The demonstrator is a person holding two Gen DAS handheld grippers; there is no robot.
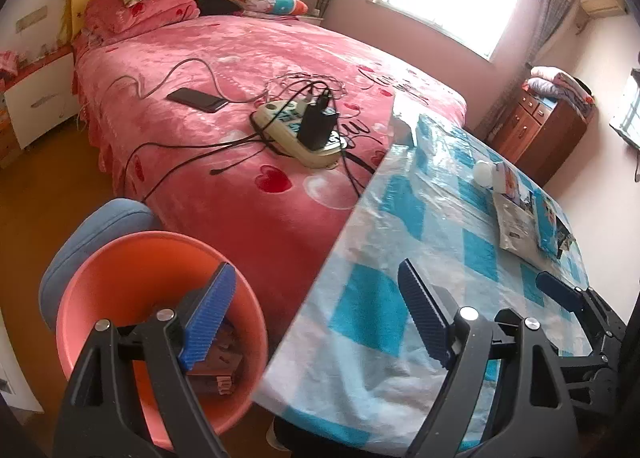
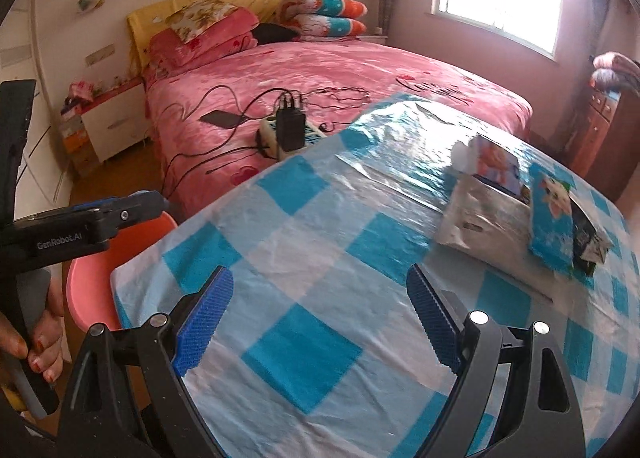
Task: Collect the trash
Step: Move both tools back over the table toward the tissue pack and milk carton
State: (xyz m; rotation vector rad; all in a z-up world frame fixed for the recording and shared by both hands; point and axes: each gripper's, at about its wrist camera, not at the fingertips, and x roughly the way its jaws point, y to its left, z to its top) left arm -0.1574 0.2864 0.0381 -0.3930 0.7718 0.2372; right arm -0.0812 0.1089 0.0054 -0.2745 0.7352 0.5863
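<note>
Pink heart-print bed [image 1: 248, 69] is filling the far left. Blue-and-white checked plastic-covered table [image 2: 304, 258] is sitting near right. Round orange plastic bin [image 1: 132, 270] is standing on the floor at the table's near left edge, small boxes lying inside. Trash packets, a silver foil pouch [image 2: 480, 217] and blue printed wrapper [image 2: 550, 225], are lying on the table's far right. You are holding your left gripper [image 1: 316, 318] spread, empty, straddling bin and table edge; your right gripper [image 2: 320, 322] is spread, empty, over the cloth.
</note>
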